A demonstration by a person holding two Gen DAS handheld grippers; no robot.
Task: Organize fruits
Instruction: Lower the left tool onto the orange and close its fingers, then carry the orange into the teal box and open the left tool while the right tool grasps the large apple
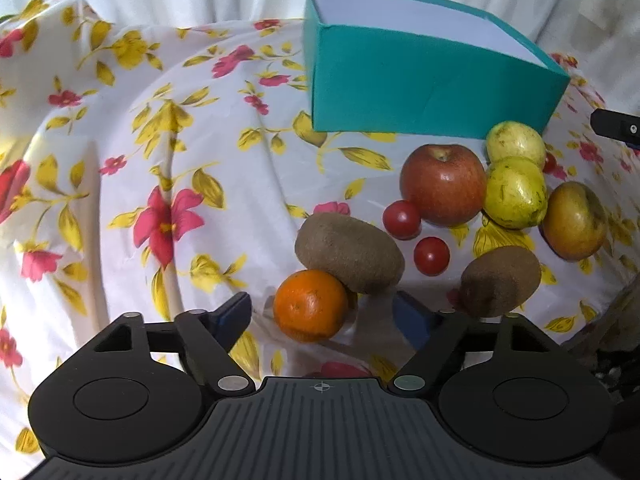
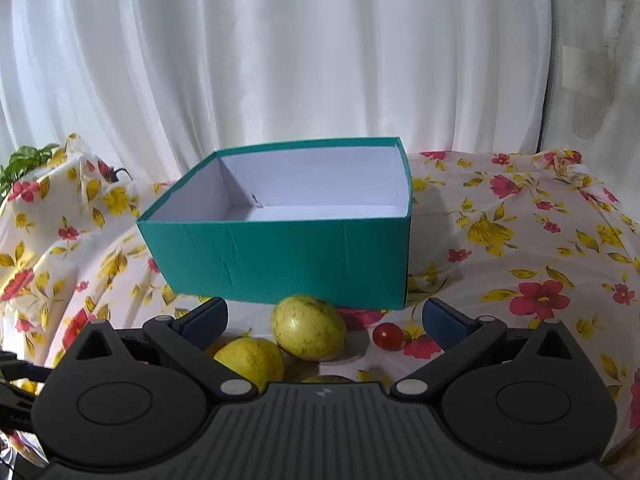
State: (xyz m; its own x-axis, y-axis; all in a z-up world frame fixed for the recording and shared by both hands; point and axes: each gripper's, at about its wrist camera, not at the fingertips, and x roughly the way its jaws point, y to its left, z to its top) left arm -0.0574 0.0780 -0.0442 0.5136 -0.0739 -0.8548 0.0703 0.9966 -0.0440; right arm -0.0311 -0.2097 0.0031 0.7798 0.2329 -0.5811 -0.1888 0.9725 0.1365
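Hovering wide open w/ nothing held, left gripper [image 1: 322, 314] framed the orange [image 1: 310, 305] near the tablecloth's [image 1: 160, 140] front edge, right gripper [image 2: 324, 320] likewise over a guava [image 2: 309, 333]; next: close, lift into empty box [image 2: 288, 256].

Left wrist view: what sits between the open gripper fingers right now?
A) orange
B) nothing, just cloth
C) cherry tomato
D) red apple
A: the orange lies between the spread fingers of the left gripper, not yet clamped, with a kiwi touching it from behind; the apple sits farther off.
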